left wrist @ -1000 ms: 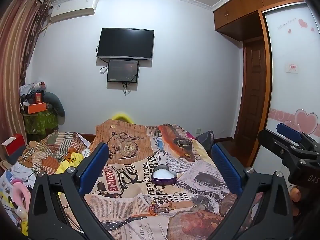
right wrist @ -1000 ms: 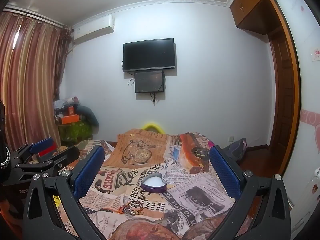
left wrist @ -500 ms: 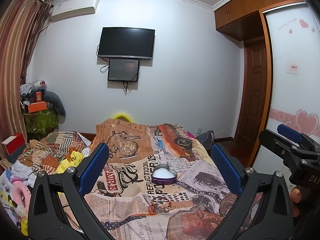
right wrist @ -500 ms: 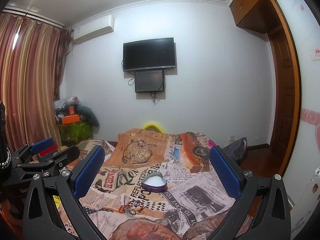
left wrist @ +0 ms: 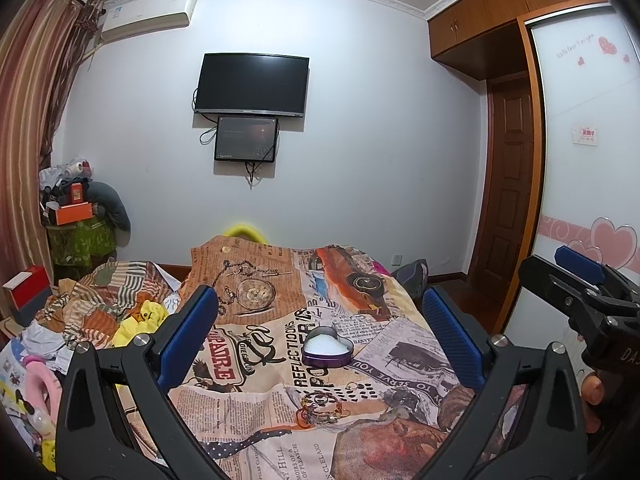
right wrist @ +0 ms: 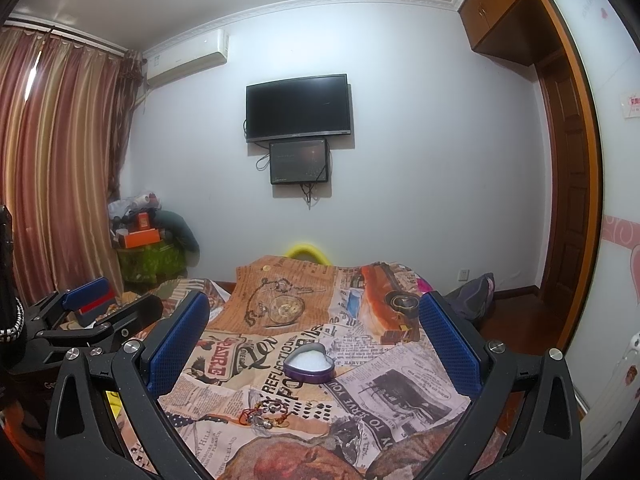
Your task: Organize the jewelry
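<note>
Nothing looks sorted yet: both the left tool (left wrist: 320, 332) and right tool (right wrist: 314, 334) hover spread and empty above the bed (left wrist: 404, 356), where tangled jewelry (left wrist: 322, 406) lies just before the heart-shaped tin (left wrist: 327, 347).

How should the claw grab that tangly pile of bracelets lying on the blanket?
Come straight down from above and pinch the thickest middle of the bracelet pile. It lies flat and loose on the soft blanket, so a sideways approach would probably just push it. The heart box sits just beyond.
</note>
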A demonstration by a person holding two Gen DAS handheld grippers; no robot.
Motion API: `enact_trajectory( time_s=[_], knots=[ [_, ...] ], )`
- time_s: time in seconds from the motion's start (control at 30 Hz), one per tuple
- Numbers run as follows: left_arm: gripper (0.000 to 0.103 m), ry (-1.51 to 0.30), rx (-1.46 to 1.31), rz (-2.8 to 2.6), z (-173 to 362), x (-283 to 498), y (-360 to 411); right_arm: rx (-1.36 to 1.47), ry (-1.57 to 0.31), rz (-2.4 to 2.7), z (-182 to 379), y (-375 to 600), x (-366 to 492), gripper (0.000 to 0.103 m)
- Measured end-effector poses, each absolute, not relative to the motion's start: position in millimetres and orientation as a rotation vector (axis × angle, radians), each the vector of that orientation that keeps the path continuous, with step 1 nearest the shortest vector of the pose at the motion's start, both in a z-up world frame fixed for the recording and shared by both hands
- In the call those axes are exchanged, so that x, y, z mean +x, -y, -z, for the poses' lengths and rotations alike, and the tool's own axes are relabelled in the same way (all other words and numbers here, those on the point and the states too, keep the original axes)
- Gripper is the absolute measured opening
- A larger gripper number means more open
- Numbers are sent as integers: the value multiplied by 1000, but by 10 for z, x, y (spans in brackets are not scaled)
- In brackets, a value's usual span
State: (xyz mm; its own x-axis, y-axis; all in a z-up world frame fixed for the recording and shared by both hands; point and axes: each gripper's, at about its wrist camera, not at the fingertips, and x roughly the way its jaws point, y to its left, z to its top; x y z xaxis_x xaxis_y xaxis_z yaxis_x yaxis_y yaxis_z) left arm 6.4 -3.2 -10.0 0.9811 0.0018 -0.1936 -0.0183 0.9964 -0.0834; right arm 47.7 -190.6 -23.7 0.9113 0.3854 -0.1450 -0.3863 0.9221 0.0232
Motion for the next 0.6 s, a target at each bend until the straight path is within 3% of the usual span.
enact_trajectory(
  time_s=[0.6],
  knots=[
    [103, -197, -84, -11, 94, 72, 37, -1, -143, -398, 199, 1866, 392, 103]
  ],
)
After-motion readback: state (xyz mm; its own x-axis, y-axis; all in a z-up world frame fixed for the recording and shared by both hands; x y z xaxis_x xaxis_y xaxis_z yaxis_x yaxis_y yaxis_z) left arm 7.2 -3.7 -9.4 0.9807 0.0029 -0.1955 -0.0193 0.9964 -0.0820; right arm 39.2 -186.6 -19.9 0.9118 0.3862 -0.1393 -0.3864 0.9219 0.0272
